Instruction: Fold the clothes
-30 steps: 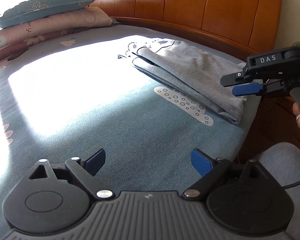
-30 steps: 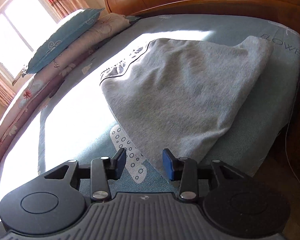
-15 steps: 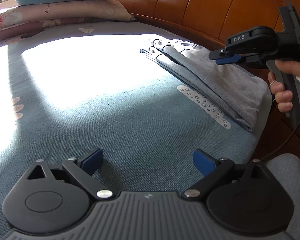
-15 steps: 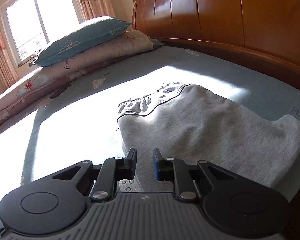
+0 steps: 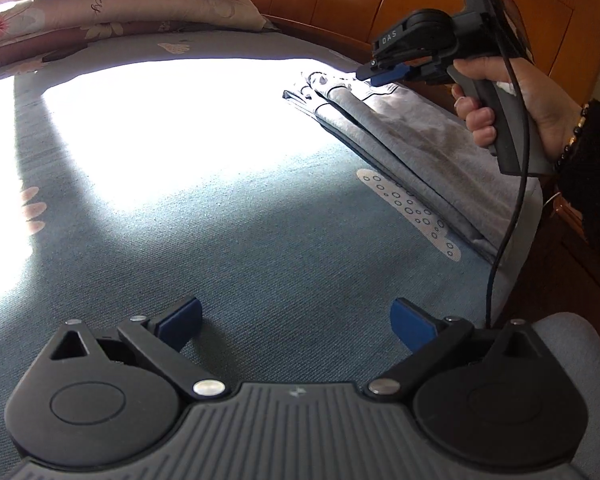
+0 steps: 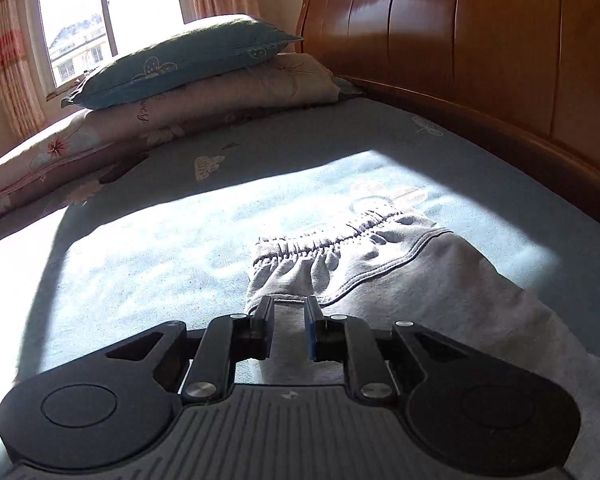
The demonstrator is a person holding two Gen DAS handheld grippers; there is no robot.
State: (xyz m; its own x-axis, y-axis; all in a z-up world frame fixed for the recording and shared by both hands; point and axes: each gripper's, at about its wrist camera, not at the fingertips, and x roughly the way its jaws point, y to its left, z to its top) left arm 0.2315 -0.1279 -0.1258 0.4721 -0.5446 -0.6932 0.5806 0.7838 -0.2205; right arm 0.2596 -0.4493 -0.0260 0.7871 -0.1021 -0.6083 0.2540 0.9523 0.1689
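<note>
Here the left tool [image 5: 296,322], black with blue pads, hangs low over bare blue-grey bed sheet [image 5: 260,240], its jaws spread wide with nothing between them; they have just been opening further. The right tool [image 6: 287,320] has its jaws drawn close together, having just been closing, and nothing is pinched between them; the grey cloth shows through the narrow gap, lying below.

Only the left wrist view shows the right tool [image 5: 384,74] from outside: a hand [image 5: 516,100] with a dark sleeve and bead bracelet grips its handle, and its tip is over the waistband end of the folded grey cotton trousers [image 5: 412,152], though I cannot tell whether it touches them. That view also shows the stacked layers of the fold along the near edge.

The right wrist view alone shows the gathered elastic waistband [image 6: 328,240] close up, in sunlight, and a window [image 6: 100,12] with patterned curtains.

The trousers lie near the bed's right edge, close beside the wooden headboard [image 5: 340,4]. Their long axis runs roughly along that board, waistband end pointing away toward the stacked pillows [image 6: 204,76].
</note>
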